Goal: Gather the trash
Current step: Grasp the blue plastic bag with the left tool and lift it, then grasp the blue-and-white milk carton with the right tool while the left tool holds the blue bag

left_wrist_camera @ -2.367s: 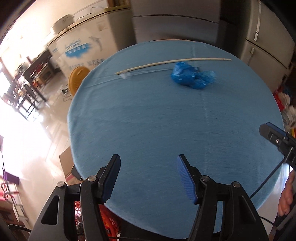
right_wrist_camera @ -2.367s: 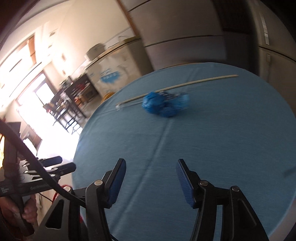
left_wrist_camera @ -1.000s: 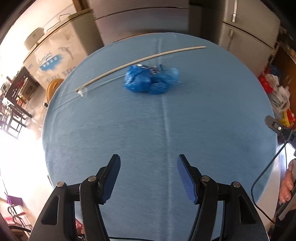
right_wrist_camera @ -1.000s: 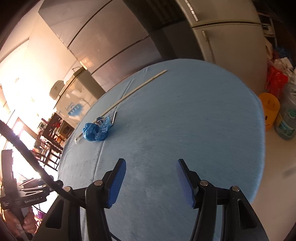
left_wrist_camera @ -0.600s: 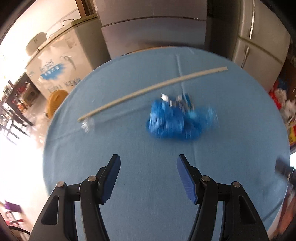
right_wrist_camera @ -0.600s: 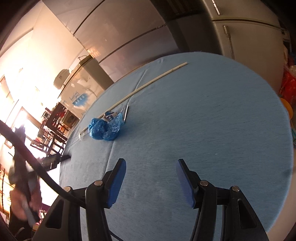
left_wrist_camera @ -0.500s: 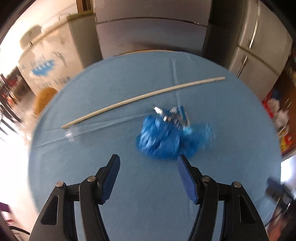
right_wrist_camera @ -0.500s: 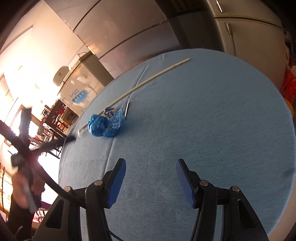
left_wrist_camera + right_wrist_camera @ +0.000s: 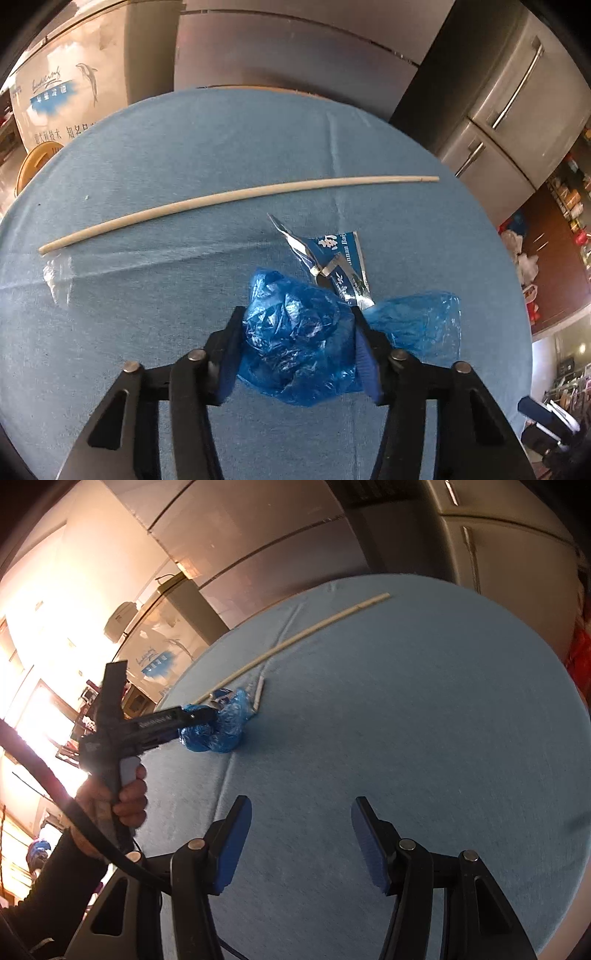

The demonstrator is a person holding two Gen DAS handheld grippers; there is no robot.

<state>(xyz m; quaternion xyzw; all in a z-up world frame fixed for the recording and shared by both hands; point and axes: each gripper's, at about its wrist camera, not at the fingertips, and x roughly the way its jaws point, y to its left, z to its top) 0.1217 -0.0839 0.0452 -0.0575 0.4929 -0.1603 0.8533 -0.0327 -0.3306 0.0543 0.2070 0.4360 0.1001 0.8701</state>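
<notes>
L gripper (image 9: 297, 345) pads hidden by blue bag (image 9: 295, 347).

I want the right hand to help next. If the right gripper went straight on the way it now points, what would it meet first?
Probably only the bare blue tablecloth: nothing lies between or ahead of the right gripper.

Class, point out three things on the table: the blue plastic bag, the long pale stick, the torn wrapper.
blue plastic bag (image 9: 295, 339), left wrist view, crumpled middle.
long pale stick (image 9: 240, 194), left wrist view, mid-length.
torn wrapper (image 9: 341, 254), left wrist view, printed face.
</notes>
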